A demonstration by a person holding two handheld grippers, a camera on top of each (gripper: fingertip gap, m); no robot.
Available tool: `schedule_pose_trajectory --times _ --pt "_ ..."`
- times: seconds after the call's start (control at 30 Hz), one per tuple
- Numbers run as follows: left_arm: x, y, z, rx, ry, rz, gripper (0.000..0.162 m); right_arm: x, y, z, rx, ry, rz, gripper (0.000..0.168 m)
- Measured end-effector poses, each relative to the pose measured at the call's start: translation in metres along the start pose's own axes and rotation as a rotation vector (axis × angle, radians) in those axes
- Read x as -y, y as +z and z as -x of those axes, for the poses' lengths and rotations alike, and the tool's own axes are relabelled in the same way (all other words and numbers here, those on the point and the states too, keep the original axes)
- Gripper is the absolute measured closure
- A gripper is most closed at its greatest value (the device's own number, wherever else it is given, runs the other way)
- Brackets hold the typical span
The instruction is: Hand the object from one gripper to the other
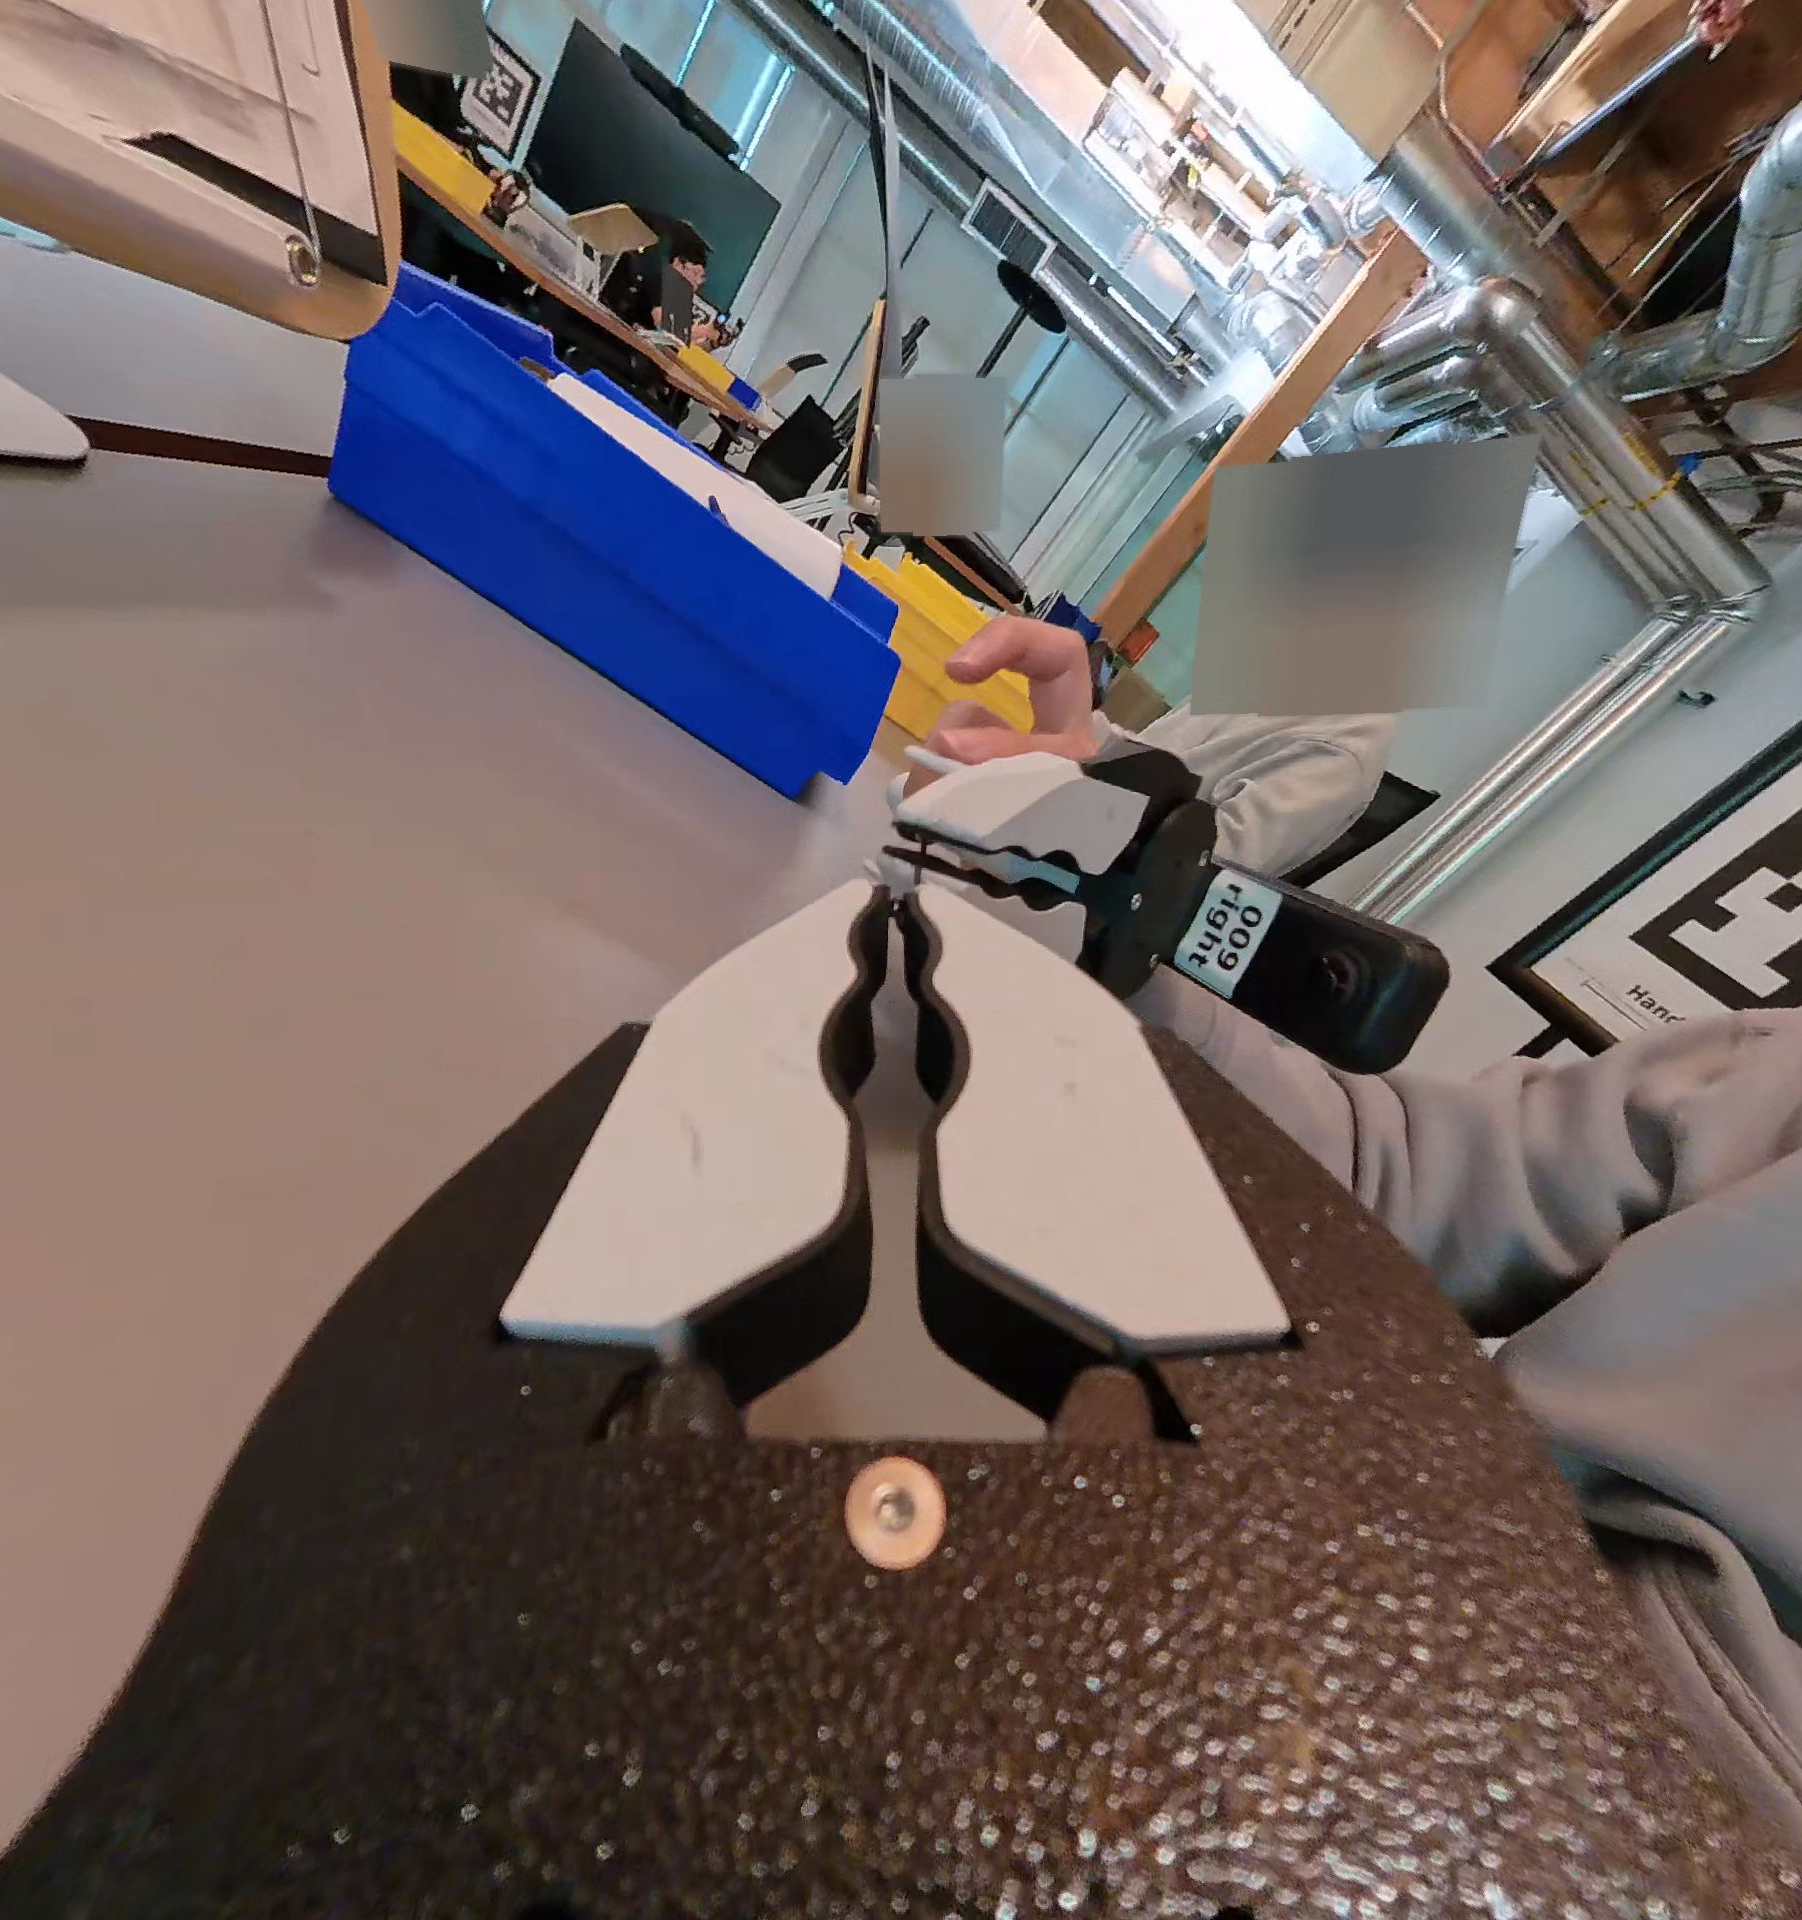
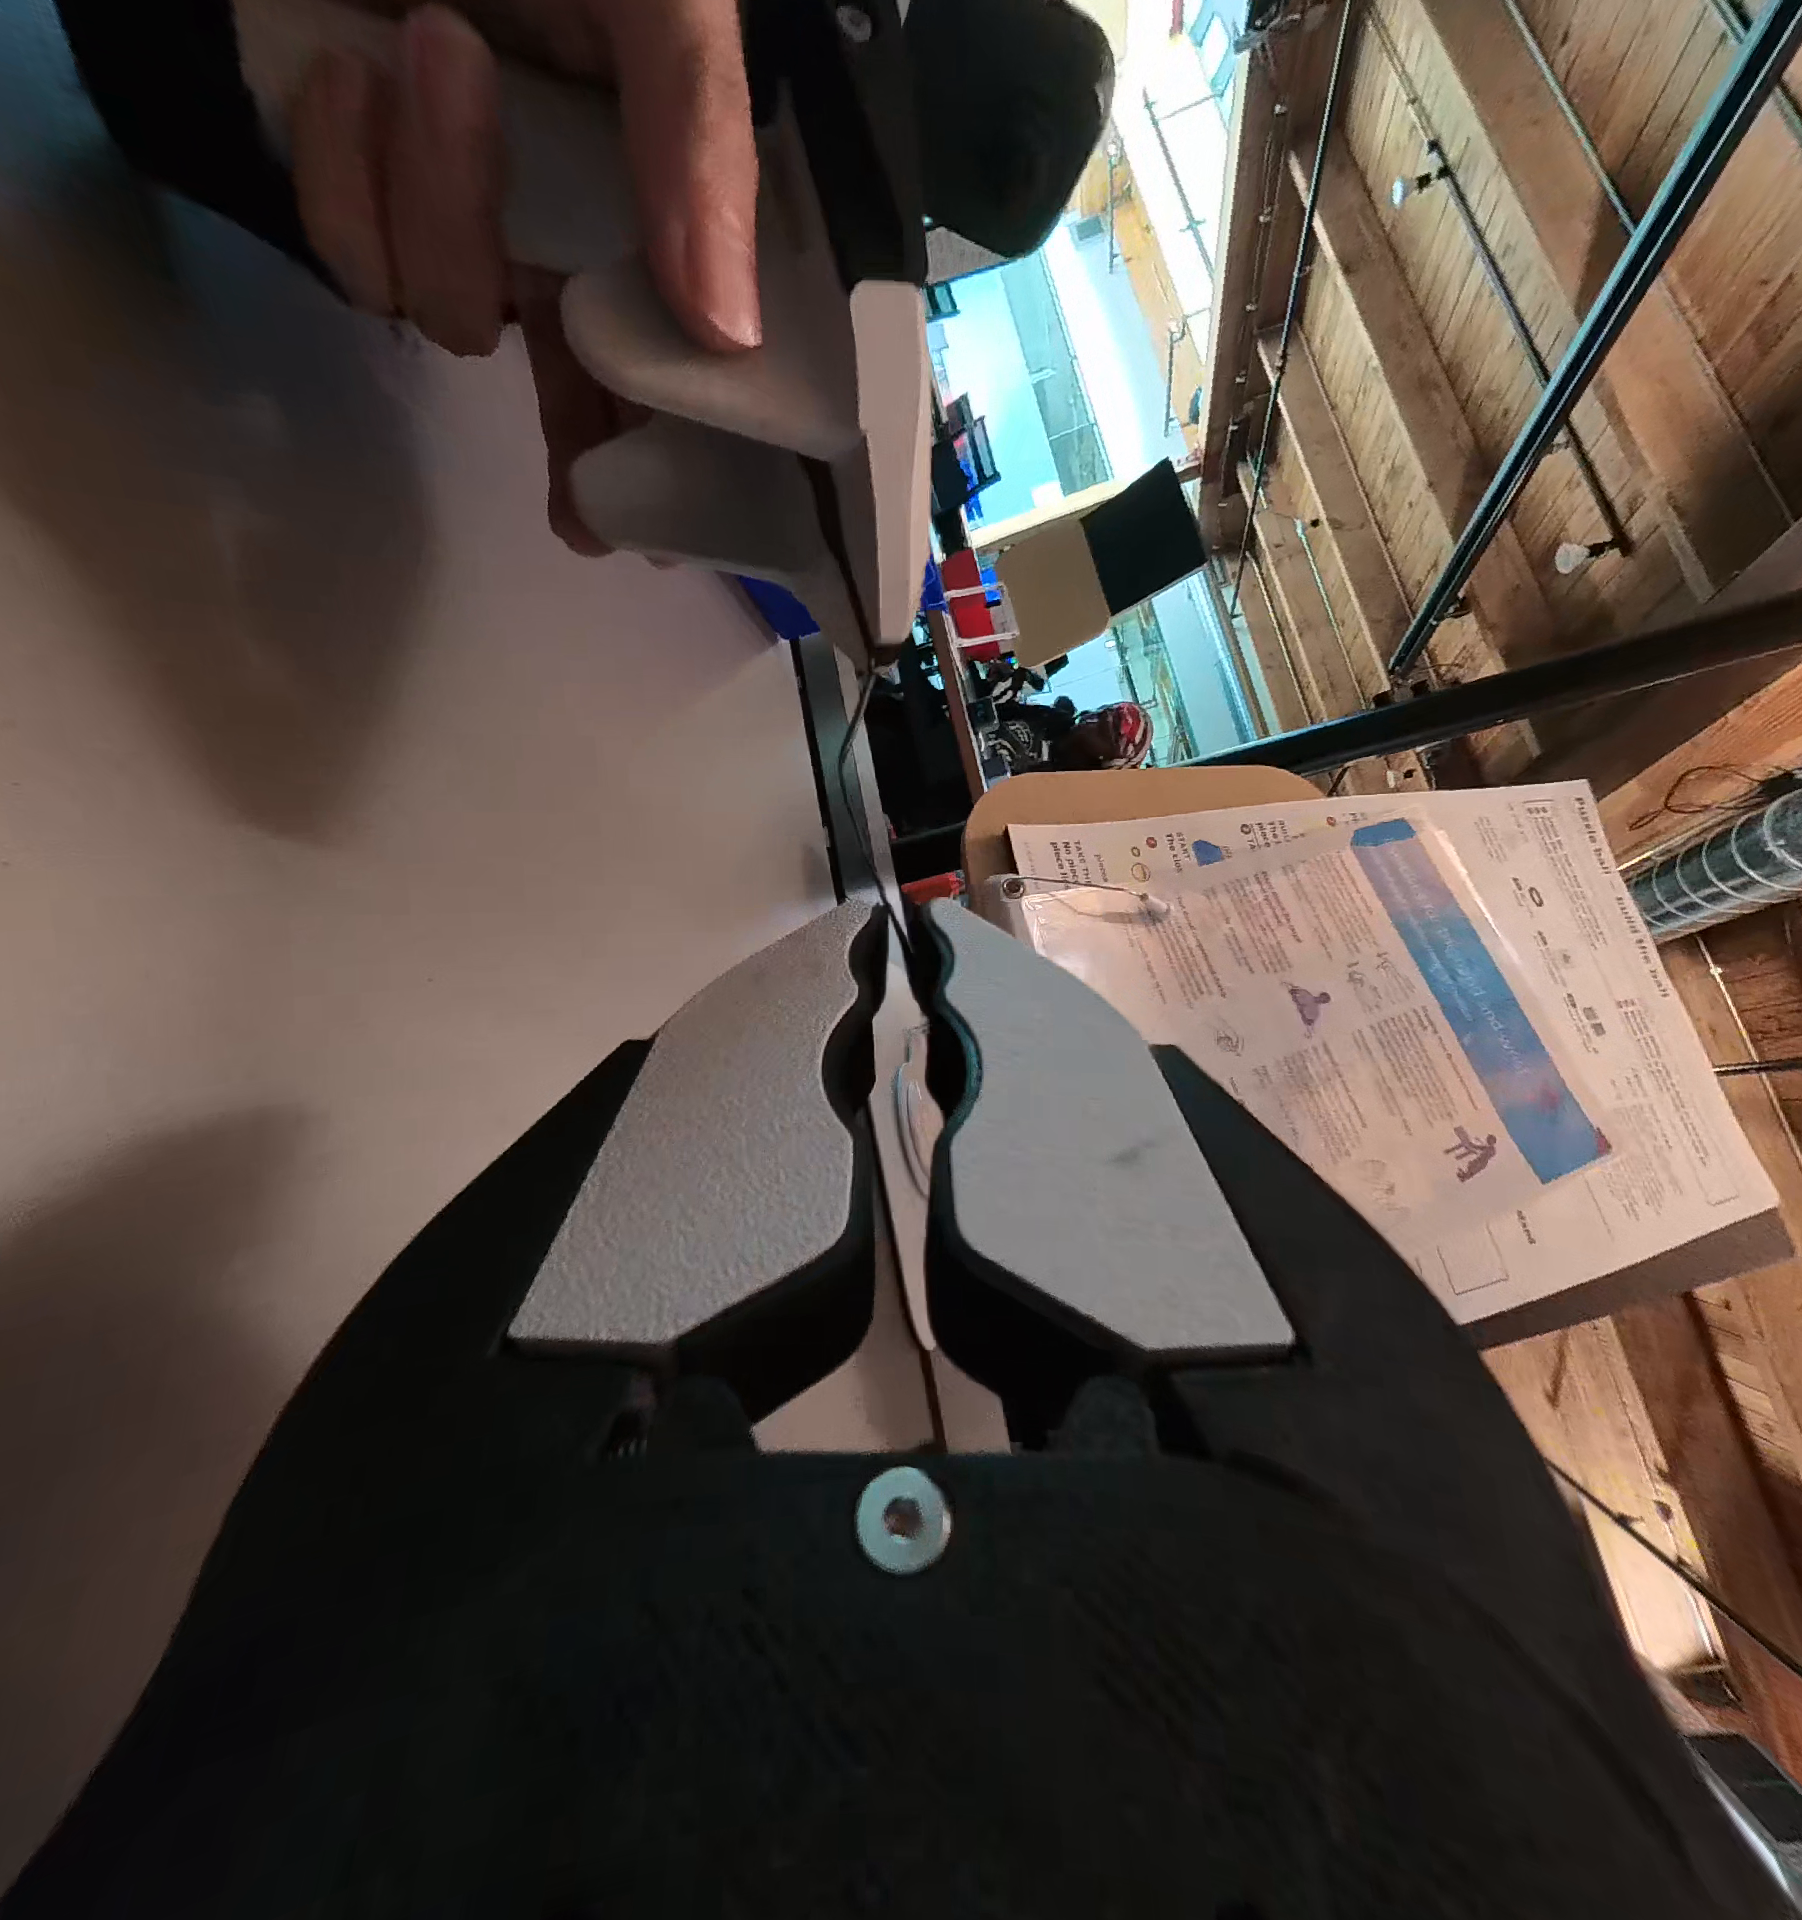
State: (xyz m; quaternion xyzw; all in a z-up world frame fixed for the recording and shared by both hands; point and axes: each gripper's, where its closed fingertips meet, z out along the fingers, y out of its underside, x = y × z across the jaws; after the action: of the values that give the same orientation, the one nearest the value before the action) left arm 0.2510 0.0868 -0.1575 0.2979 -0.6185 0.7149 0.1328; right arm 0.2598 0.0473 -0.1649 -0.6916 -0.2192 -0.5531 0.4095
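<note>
The object is a thin black cord [image 2: 855, 748] with a small white piece [image 1: 899, 881] on it. In the right wrist view it runs from the tip of my left gripper [image 2: 879, 646], held by a hand at the top, down into the tips of my right gripper [image 2: 902, 916]. Both grippers look shut on it. In the left wrist view my left gripper [image 1: 892, 906] pinches the cord at its fingertips. My right gripper [image 1: 902, 840] comes in from the right and meets it tip to tip, just above the grey table [image 1: 253, 831].
A blue bin [image 1: 606, 561] and a yellow bin [image 1: 938, 644] stand on the table beyond the grippers. A wooden board with printed sheets [image 2: 1396, 1039] stands at the table's end. A framed black-and-white marker sign [image 1: 1707, 904] is at the right. The gap from one gripper's tips to the other's is roughly 5 cm.
</note>
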Motion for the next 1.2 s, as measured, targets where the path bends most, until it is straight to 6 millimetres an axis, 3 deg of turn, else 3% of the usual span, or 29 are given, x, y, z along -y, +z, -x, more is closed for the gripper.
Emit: schedule_pose_trajectory --times 0.1,0.23,0.3,0.37,0.47,0.57,0.73,0.87,1.1,1.2 --pt "0.004 0.000 -0.002 -0.004 0.018 -0.025 0.158 0.000 0.001 0.001 0.005 0.012 0.011 0.168" --pt "0.016 -0.001 -0.002 0.070 0.174 -0.100 0.114 0.005 -0.001 -0.002 0.045 0.256 -0.052 0.168" --pt "0.018 -0.001 -0.007 0.095 0.311 -0.108 0.110 0.011 -0.002 0.004 0.148 0.456 -0.111 0.168" --pt "0.017 0.000 -0.008 0.164 0.527 -0.084 0.110 0.023 -0.008 0.017 0.334 0.679 -0.190 0.168" --pt "0.015 -0.002 -0.007 0.364 0.999 -0.004 0.108 0.031 -0.016 0.023 0.522 0.948 -0.245 0.168" --pt "0.010 0.004 -0.010 0.493 1.355 0.108 0.109 0.024 -0.018 0.019 0.582 1.157 -0.228 0.168" --pt "-0.009 0.015 0.011 0.678 1.759 0.364 0.125 0.021 -0.017 0.013 0.617 1.370 -0.255 0.168" --pt "-0.009 0.019 0.015 0.750 1.857 0.399 0.141 0.027 -0.019 0.009 0.637 1.421 -0.295 0.168" --pt "0.003 0.012 0.020 0.856 1.875 0.386 0.134 0.011 -0.012 0.016 0.612 1.494 -0.193 0.168" --pt "0.002 0.016 0.015 0.835 1.892 0.354 0.134 0.015 -0.014 0.021 0.668 1.530 -0.205 0.168"
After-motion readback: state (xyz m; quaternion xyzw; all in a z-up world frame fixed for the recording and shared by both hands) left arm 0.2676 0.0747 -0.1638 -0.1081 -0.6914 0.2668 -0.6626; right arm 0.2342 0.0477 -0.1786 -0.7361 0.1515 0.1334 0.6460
